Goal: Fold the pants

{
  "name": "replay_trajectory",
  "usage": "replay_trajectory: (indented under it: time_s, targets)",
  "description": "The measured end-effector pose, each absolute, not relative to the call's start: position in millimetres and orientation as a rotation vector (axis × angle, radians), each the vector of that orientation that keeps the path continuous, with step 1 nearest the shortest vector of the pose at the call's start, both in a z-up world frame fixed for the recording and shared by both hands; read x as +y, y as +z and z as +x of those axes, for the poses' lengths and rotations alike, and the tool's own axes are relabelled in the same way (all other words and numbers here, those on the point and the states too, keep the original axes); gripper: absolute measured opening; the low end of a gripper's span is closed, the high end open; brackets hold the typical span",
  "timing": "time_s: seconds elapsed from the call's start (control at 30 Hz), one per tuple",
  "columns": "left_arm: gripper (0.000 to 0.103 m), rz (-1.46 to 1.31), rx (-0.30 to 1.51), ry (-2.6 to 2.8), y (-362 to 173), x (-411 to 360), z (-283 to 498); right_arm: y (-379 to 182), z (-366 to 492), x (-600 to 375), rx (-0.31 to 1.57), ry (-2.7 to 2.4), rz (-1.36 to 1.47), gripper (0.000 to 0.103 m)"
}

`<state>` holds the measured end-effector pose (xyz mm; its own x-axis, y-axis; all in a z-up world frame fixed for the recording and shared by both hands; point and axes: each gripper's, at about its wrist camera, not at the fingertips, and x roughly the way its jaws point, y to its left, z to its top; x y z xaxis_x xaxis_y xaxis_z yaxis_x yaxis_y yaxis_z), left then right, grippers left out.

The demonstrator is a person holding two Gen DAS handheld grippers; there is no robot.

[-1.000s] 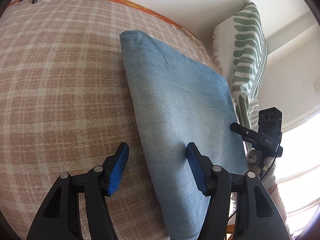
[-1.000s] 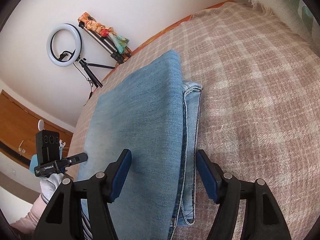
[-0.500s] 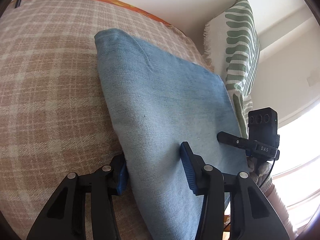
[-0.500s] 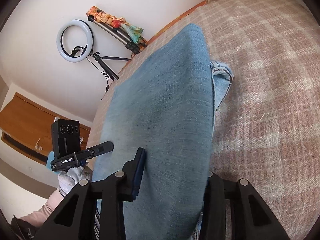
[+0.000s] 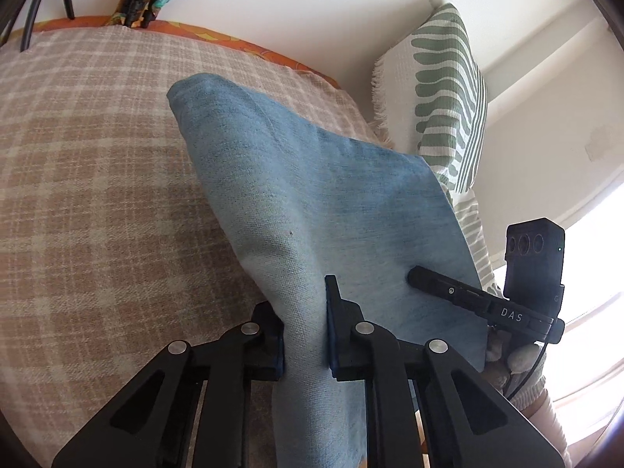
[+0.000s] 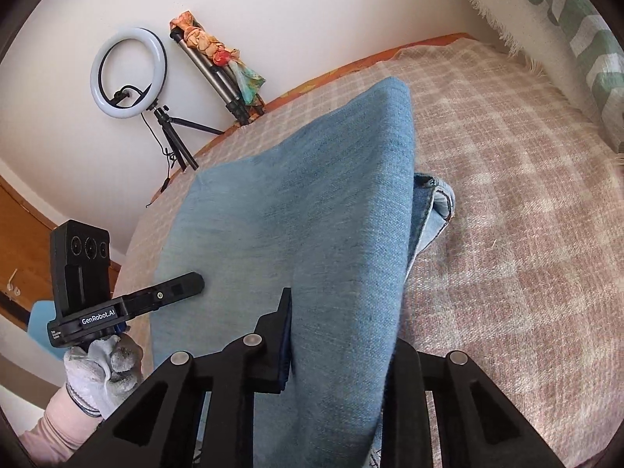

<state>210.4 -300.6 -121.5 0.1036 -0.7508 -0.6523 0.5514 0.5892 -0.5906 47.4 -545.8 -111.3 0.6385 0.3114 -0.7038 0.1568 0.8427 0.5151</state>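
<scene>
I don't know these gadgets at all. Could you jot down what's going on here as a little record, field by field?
Garment: blue denim pants, already folded at least once
Surface: bed with a plaid blanket
Left gripper: jaws closing, near edge of the denim pinched between them
Right gripper: jaws closing, the other near edge of the denim between them
State of cloth: near end lifted off the blanket, far end resting on it
Nearby: green-patterned pillow, ring light on a tripod by the wall
</scene>
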Motion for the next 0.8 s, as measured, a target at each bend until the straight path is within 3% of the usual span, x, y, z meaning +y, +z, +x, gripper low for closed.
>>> replay_trajectory:
  time_s: [0.4, 0.8]
  targets:
    - [0.013, -0.211, 0.951, -0.974, -50.8, -278.3, 206.7, -28.3, 62.5, -520.3, 0.817, 0.101, 0.442, 0.022]
    - [0.013, -0.187, 0.861, -0.919, -11.1, -323.5, 289.0, 8.6, 165.7, -557.0, 0.771, 0.101, 0.400, 0.022]
